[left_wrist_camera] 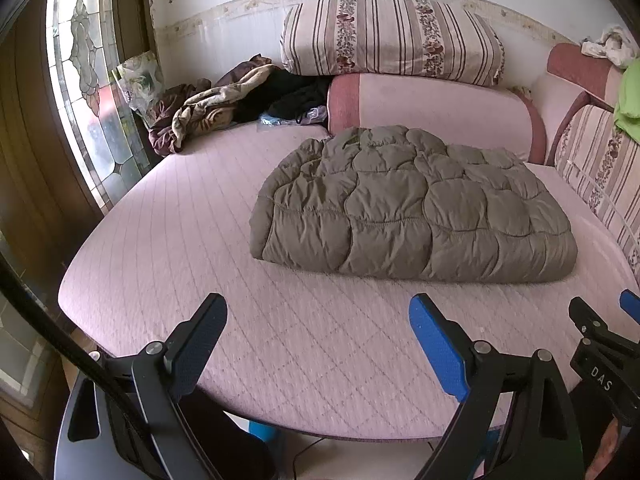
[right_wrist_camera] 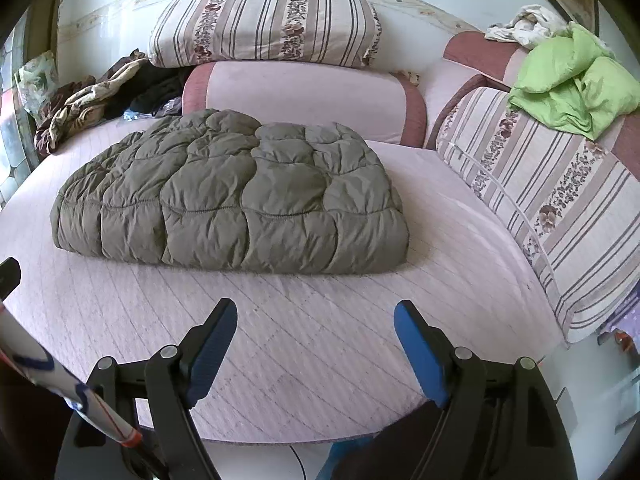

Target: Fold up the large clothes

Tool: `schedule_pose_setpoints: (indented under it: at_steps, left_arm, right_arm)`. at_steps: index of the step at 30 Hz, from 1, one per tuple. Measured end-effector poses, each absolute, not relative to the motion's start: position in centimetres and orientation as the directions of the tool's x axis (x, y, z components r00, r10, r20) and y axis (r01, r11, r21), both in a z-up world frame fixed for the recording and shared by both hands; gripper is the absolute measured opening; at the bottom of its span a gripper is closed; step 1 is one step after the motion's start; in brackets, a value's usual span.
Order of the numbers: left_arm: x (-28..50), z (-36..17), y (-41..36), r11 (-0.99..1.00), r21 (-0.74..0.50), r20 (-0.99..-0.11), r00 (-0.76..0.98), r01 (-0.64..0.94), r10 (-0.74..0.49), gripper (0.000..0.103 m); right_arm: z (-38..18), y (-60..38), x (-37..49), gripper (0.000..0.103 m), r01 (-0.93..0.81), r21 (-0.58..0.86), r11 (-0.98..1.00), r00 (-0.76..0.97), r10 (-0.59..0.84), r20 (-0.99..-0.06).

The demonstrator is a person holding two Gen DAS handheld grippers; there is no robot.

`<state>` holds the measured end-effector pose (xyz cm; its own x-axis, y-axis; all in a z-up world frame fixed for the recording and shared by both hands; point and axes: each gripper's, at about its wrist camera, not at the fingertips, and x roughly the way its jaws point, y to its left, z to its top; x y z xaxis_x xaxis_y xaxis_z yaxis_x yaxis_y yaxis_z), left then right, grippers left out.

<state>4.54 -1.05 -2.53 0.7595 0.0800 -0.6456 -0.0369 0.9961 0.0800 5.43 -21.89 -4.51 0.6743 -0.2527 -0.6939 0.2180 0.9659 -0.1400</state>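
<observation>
Pink quilted bed (left_wrist_camera: 168, 240) fills the room, with striped pillows (left_wrist_camera: 392, 36) along its far edge. On the bed's middle lies a folded olive puffy coat (left_wrist_camera: 412, 208). Near the front edge, the left gripper (left_wrist_camera: 318, 336) and right gripper (right_wrist_camera: 316, 340) hover, fingers apart, holding nothing.

The left gripper (left_wrist_camera: 318, 312) has a matte black frame with two wedge-shaped fingers, each pinned by a round silver screw head. One pad (left_wrist_camera: 438, 346) is faced bright blue; the other is dark with a fine grid texture. A thin black cable (left_wrist_camera: 60, 330) arcs past its left side. The right gripper (right_wrist_camera: 316, 320) has the same build: black linkage arms, silver pivot screws, blue pads (right_wrist_camera: 418, 354). In the left wrist view its black body shows white letters "DAS" (left_wrist_camera: 601, 377). A white strap with blue and orange markings (right_wrist_camera: 60, 384) crosses the right wrist view.
</observation>
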Motion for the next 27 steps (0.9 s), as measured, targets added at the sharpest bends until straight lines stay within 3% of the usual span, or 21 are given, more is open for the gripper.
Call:
schedule_pose_setpoints:
  at_steps: [27]
  left_arm:
    - [4.7, -4.3, -2.6, 0.996, 0.091, -0.683, 0.727, -0.009, 0.069, 0.092]
  right_arm:
    - [-5.6, -22.9, 4.6, 0.086, 0.252, -0.105, 0.962, 0.679, -0.253, -0.690]
